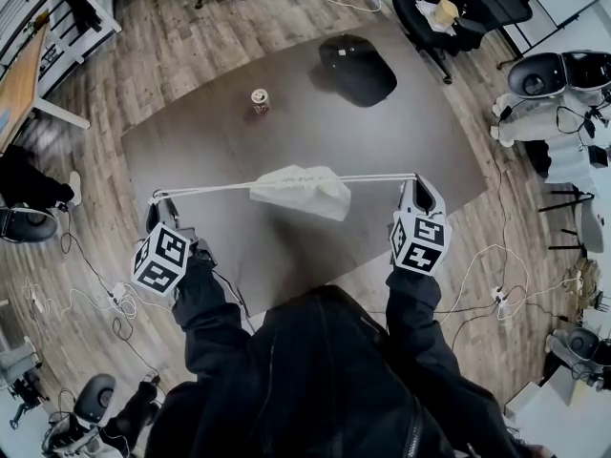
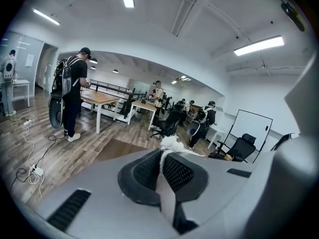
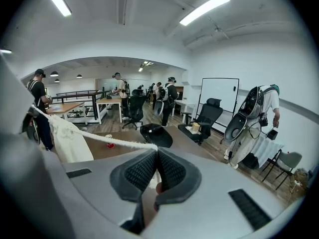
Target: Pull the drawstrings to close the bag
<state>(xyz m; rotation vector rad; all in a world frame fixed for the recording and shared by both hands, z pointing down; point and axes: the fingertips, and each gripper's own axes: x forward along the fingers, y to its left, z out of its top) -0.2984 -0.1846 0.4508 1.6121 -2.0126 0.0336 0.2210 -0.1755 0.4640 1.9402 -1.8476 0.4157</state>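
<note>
Left hand-held gripper (image 1: pixel 158 200): jaws are being held fully closed on one end of the white drawstring (image 1: pixel 215 188). In the left gripper view a frayed white cord end is being pinched between the ribbed black pads (image 2: pixel 178 173).

Right hand-held gripper (image 1: pixel 417 181): it is likewise being kept clamped on the other end, and in the right gripper view the cord is being led off from its pads toward the bag (image 1: pixel 304 192).

The drawstring is being stretched taut and nearly level between the two grippers, above the dark surface (image 1: pixel 420 132). The white bag is being carried on it about midway, mouth gathered, body hanging below the cord. Contact with the surface cannot be told.

A red-and-white can (image 1: pixel 260 101) and a black cap (image 1: pixel 357 68) are being shown on the far part of the surface, well apart from the bag.

Writing: print on the can is too small to be read. Black-and-white square patterns are being shown on each marker cube (image 1: pixel 421 244)
</note>
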